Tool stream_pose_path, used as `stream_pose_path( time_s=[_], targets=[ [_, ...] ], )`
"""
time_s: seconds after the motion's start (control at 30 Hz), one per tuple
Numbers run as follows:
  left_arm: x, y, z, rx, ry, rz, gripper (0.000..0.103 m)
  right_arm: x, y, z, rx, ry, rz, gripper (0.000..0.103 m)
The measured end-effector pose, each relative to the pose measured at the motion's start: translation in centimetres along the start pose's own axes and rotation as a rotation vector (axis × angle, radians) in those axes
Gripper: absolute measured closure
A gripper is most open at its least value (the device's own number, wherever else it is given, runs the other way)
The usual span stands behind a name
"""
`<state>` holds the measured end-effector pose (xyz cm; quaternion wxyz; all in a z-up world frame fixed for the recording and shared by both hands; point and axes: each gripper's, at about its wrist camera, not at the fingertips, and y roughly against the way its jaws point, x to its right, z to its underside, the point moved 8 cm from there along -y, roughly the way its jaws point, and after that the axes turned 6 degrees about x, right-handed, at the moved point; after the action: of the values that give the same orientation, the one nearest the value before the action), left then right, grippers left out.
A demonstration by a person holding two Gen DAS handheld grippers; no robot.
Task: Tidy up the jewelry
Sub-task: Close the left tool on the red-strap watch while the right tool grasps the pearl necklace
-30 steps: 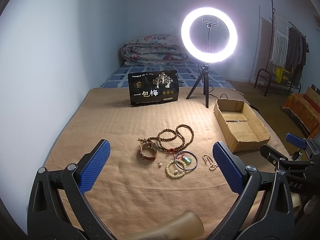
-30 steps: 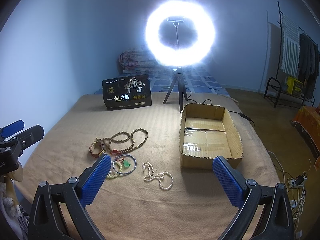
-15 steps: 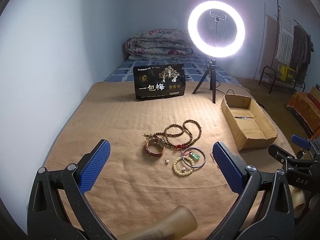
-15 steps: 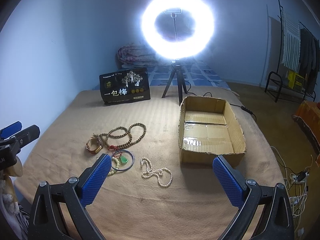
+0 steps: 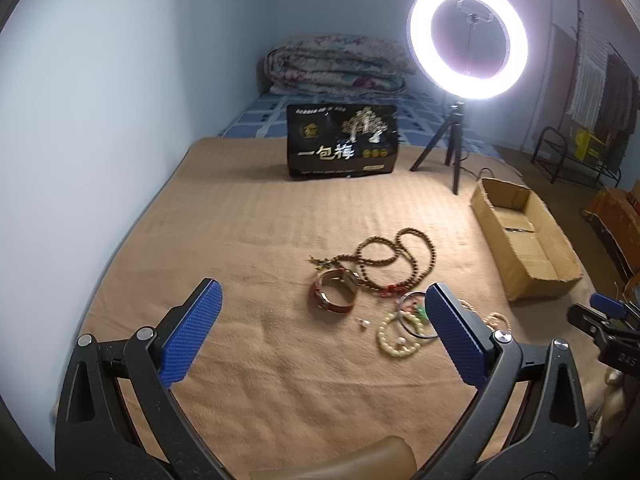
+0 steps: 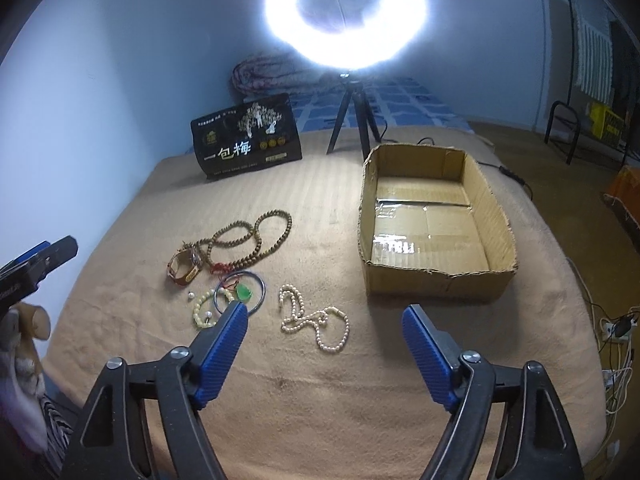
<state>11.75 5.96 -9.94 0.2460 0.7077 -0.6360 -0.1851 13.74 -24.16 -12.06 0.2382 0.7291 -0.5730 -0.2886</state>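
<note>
Both grippers, left [image 5: 320, 336] and right [image 6: 324, 352], gape empty. Pearl necklace [image 6: 312, 320] at right's 12 o'clock; tangled beads [image 6: 248, 240] could snag the bangle [image 6: 262, 292].

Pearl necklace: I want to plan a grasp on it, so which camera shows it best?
The right wrist view. There the pearl necklace lies whole and unobstructed on the blanket, just ahead of the open right gripper. In the left wrist view only a few beads show past the left gripper's finger.
</note>
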Motion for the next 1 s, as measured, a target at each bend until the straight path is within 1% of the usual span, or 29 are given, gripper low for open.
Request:
stream_pose_path(
  time_s=[0.03,0.1,0.13,0.2,0.27,0.37,0.43,0.5,0.57,0.63,0.67,0.73,0.87,0.97,1.0],
  targets=[
    [-0.3,-0.7,0.1,-0.021,0.017,0.012,0.001,0.0,-0.3,-0.1,-0.006,0.001,-0.003,0.022],
    [-1.1,-2.6,0.6,-0.089,0.079,0.051,0.007,-0.1,-1.2,-0.2,-0.021,0.001,-0.016,0.023],
    [-1.4,-3.4,0.8,-0.119,0.103,0.071,0.010,-0.2,-2.0,-0.2,-0.036,-0.001,-0.030,0.025],
    [-1.8,-4.6,1.2,-0.158,0.136,0.085,0.013,-0.2,-3.2,0.0,-0.059,-0.003,-0.038,0.028],
    [-2.0,-5.6,1.3,-0.173,0.148,0.083,0.018,-0.2,-4.5,0.3,-0.089,-0.010,-0.047,0.031],
    [-2.1,-6.9,1.5,-0.189,0.145,0.075,0.024,-0.7,-5.9,0.9,-0.116,0.023,-0.054,0.033],
    [-2.0,-8.2,2.0,-0.217,0.146,0.080,0.029,-1.1,-6.7,1.3,-0.130,0.057,-0.056,0.034],
    [-1.9,-9.2,2.7,-0.241,0.142,0.081,0.031,-1.3,-7.3,1.8,-0.149,0.077,-0.064,0.036],
    [-1.7,-10.2,3.4,-0.269,0.143,0.083,0.035,-1.5,-7.8,2.2,-0.166,0.088,-0.072,0.037],
    [-1.6,-11.2,4.1,-0.299,0.164,0.097,0.038,-1.7,-8.3,2.6,-0.181,0.100,-0.077,0.037],
    [-1.7,-11.5,4.3,-0.305,0.171,0.091,0.041,-1.7,-8.5,2.8,-0.189,0.105,-0.081,0.037],
    [-2.2,-12.4,5.0,-0.324,0.186,0.064,0.041,-1.9,-9.1,3.2,-0.205,0.118,-0.086,0.037],
    [-2.2,-13.5,5.9,-0.361,0.214,0.073,0.041,-2.2,-10.6,3.9,-0.247,0.128,-0.095,0.037],
    [-1.7,-14.0,6.1,-0.364,0.193,0.073,0.041,-2.3,-11.6,4.2,-0.262,0.151,-0.072,0.037],
    [-1.4,-14.2,6.2,-0.369,0.186,0.078,0.041,-2.3,-11.8,4.4,-0.277,0.154,-0.076,0.035]
  ],
)
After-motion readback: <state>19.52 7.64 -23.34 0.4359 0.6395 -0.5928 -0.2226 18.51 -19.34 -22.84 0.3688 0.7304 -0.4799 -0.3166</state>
